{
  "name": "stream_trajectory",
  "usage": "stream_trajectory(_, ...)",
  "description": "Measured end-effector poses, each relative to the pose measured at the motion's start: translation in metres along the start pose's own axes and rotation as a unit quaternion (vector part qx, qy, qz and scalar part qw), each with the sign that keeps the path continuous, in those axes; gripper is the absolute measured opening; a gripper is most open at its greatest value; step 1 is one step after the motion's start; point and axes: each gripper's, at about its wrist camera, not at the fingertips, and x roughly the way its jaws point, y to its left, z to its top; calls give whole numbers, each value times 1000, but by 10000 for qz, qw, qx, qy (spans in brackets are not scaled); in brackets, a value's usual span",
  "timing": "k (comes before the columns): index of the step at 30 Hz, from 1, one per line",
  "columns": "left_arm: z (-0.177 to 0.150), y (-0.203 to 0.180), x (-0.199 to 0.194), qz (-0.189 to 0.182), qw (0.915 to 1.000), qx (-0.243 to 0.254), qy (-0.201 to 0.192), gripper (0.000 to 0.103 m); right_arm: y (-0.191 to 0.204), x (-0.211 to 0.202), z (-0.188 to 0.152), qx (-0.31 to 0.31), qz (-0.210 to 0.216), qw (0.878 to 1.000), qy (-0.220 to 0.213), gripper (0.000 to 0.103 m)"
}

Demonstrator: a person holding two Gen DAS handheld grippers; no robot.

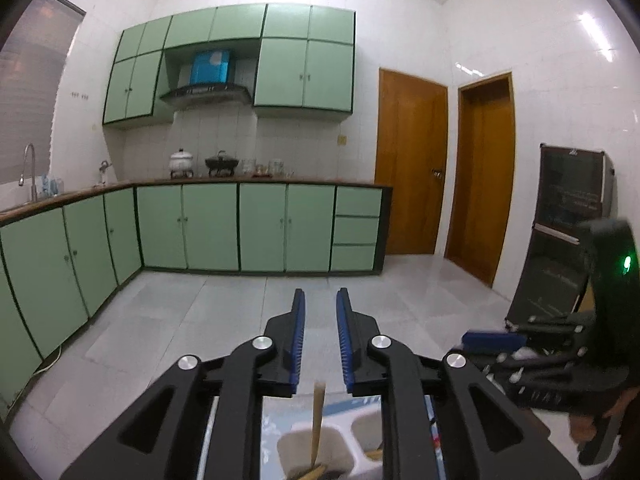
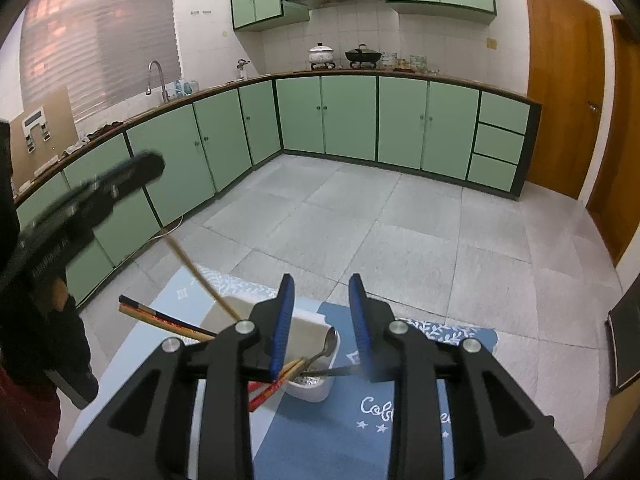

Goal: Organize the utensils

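While both cameras look out over a green-cabinet kitchen, the left gripper (image 1: 320, 300) hangs with its blue-padded fingers (image 1: 299, 332) spread and nothing between them. Right below it, at the bottom of its view, stands a white holder (image 1: 344, 436) with several compartments, and one pale chopstick (image 1: 318, 420) rises upright out of the nearer-left compartment, its tip just under the gap between the fingers, touching neither. More sticks (image 1: 316, 472) lie low in that compartment, though they are too cropped to count.

Over to the right gripper (image 2: 321, 286): fingers (image 2: 285, 320) spread as well, holding nothing. Just ahead of and below them sits the same holder (image 2: 310, 330) on a blue mat (image 2: 340, 432) with white lettering. A metal spoon (image 2: 326, 346) leans in the compartment closest to this gripper, bowl up, with tan and red chopsticks (image 2: 276, 384) crossing under the left finger. Off to the left of the fingers, a bundle of dark and red-patterned chopsticks (image 2: 160, 316) juts out sideways, and the lone pale chopstick (image 2: 200, 280) slants up and away toward the left gripper (image 2: 96, 192), which is blurred in this view.

From the left camera, the right gripper (image 1: 568, 344) shows at the far right, dark and blurred, with a green light (image 1: 627, 261) lit on its body and a hand (image 1: 592, 420) around the grip. Whether the mat lies on a desk proper is hard to say; only a pale surface edge (image 2: 132, 356) shows beneath it.
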Motion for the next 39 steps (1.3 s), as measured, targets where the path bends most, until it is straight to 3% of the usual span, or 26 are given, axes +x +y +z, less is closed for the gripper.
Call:
stream_trajectory(5,-13,-1,-3,40,9998,-29,167,25,2,-1,-1,-2,-51,10000,-3,31)
stream_trajectory(11,-18,-7,-20,11,9996,-56,268,33,10,-20,-8,-33,-112,9999,-125,42)
stream_trajectory(13,-20,-10,-31,0,9995,-72,297,39,13,-29,-11,-36,-146,9997,-190,54)
stream_trajectory(18,-26,-14,-64,35,9995,-131,300,50,19,-62,-28,-33,-271,9989,-386,72)
stream_trajectory(22,-32,-16,-95,194,9994,-176,248,65,26,-92,-44,12,-347,9979,-546,89)
stream_trajectory(25,-37,-16,-118,279,9990,-240,262,70,31,-113,-56,46,-391,9970,-673,95)
stream_trajectory(28,-40,-21,-140,330,9989,-229,237,79,37,-129,-67,94,-394,9963,-761,97)
stream_trajectory(39,-45,-40,-205,417,9990,-157,50,92,68,-186,-103,38,-259,9939,-1069,98)
